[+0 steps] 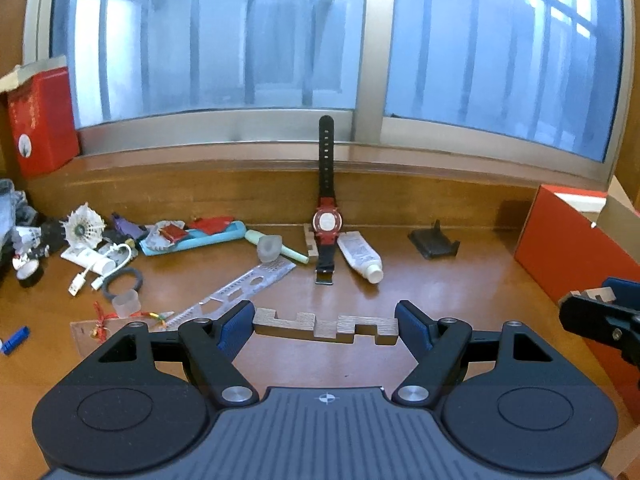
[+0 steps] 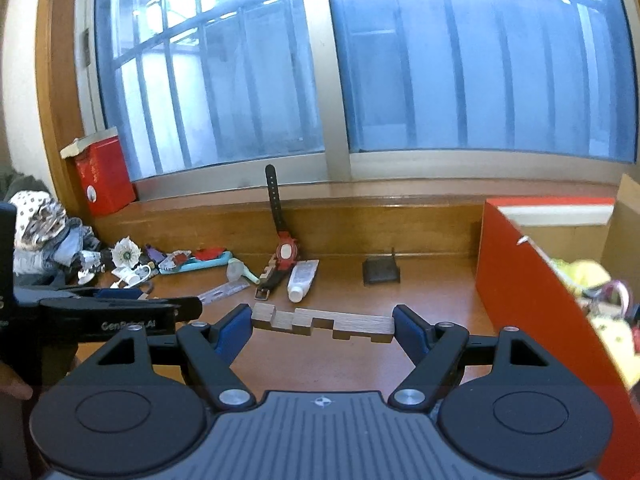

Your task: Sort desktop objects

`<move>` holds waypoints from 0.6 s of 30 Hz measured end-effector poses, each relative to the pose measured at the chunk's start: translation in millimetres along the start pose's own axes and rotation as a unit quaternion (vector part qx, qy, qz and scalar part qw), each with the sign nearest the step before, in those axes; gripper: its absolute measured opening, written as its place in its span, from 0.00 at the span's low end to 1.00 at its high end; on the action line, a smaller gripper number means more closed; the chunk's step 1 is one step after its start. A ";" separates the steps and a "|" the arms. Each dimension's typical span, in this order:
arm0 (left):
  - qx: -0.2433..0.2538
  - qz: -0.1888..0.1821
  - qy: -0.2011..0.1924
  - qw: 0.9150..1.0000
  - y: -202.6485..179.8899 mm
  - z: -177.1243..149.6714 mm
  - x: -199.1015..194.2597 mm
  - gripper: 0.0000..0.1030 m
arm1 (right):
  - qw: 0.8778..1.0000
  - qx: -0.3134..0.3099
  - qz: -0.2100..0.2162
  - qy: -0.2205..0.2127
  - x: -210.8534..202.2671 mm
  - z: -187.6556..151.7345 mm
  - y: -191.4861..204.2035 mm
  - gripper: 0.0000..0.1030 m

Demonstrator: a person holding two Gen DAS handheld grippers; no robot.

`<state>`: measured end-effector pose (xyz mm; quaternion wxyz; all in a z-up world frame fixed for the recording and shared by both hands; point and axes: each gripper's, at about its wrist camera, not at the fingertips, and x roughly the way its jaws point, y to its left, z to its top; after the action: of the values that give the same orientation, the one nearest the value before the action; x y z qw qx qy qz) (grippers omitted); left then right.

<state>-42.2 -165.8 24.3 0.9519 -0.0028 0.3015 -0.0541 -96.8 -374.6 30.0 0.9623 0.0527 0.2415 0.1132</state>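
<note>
Left wrist view: a notched pale wooden puzzle bar [image 1: 326,326] is clamped endwise between the left gripper's [image 1: 325,322] blue fingers [image 1: 236,326], above the brown desk [image 1: 460,292]. A second notched wooden bar [image 2: 322,323] is gripped likewise by the right gripper [image 2: 322,326], beside an open red box [image 2: 532,300].

Watch [image 1: 328,224] red-faced, black strap; box [image 2: 528,280] orange-red; tray [image 1: 192,240] turquoise; desk [image 1: 440,292] brown wood; tube [image 1: 362,254] white.

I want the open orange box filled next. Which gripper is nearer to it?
Right. The right gripper, holding a notched wooden piece, is just beside the orange box; the left gripper holds its own farther left.
</note>
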 end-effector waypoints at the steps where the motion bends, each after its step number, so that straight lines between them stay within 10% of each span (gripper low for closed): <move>1: -0.001 -0.002 0.001 1.000 -4.1 0.5 0.2 0.74 | 1.000 -0.001 0.000 0.000 -2.1 2.2 -3.3 0.76; 18: 0.025 -0.029 -0.002 0.999 -78.2 12.0 10.8 0.74 | 0.999 0.029 -0.027 -0.016 -37.3 12.1 -76.9 0.76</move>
<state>-34.4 -245.0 30.9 0.9504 0.0118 0.2977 -0.0896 -108.2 -458.8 45.5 0.9668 0.0755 0.2308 0.0793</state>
